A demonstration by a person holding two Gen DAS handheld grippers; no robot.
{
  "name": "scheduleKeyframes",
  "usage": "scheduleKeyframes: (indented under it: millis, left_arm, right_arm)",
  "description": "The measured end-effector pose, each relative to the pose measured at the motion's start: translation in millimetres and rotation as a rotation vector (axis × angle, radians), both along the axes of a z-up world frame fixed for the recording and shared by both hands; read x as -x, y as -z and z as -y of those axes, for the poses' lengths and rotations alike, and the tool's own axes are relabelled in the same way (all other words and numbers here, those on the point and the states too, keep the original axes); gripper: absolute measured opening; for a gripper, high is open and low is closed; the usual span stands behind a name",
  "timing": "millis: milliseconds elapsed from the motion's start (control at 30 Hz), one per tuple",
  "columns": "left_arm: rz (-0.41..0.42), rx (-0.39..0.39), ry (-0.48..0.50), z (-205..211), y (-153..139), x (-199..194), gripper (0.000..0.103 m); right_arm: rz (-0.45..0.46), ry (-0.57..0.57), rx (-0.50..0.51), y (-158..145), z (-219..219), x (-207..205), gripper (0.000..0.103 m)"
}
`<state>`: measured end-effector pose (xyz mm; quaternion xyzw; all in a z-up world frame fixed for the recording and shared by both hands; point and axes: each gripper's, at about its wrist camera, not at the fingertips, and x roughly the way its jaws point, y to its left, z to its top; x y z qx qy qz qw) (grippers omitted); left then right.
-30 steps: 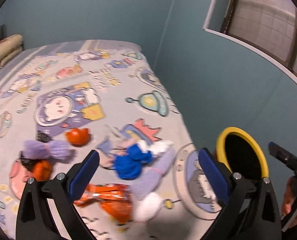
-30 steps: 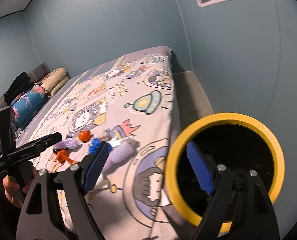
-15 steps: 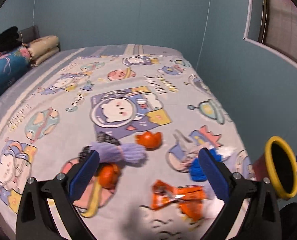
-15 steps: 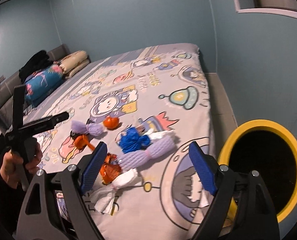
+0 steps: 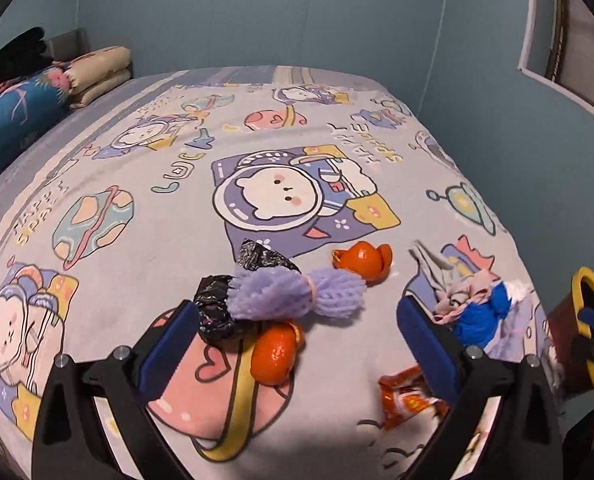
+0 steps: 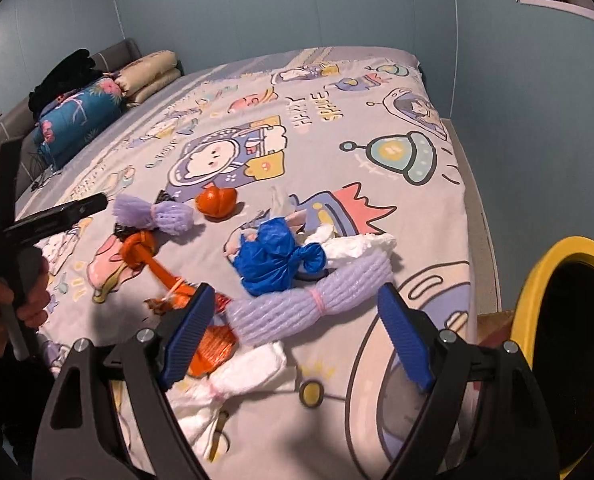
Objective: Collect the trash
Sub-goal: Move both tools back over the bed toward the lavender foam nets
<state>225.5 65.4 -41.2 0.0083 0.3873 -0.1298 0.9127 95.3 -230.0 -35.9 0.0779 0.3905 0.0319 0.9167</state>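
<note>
Two grippers, left [image 5: 297,344] and right [image 6: 293,336], jaws wide, empty, over cartoon bedspread [image 5: 137,168]; teal walls [image 6: 337,4]; yellow-rimmed bin [image 6: 569,344] bedside.

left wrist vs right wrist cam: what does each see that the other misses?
Left wrist only: the left gripper, jaws open, and a crumpled black plastic bag.
Right wrist only: the right gripper, jaws open, and white foam netting.
Both: purple foam fruit net, orange peel cup, blue plastic bag, yellow-rimmed bin.

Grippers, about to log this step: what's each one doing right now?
Left gripper: open, holding nothing, above the peel.
Right gripper: open, holding nothing, above the purple foam net.
</note>
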Motion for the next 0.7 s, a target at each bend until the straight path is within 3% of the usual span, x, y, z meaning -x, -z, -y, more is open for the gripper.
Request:
scheduleKeyframes:
  millis: [167,567,700]
  left_arm:
    - [-0.026,0.017,0.030,-1.1,9.4,-17.8,0.095]
    - [-0.050,-0.096,0.174,43.8,32.3,-51.7,0.095]
    - [-0.064,-0.110,0.194,46.9,39.6,-58.2,0.089]
  right_arm:
    - [-0.026,0.027,-0.031,15.5,9.5,-17.6,0.080]
    - [-0.095,0.022,-0.060,48.8,14.3,-40.4,0.071]
    - [-0.098,0.020,-0.058,51.4,16.3,-44.7,0.067]
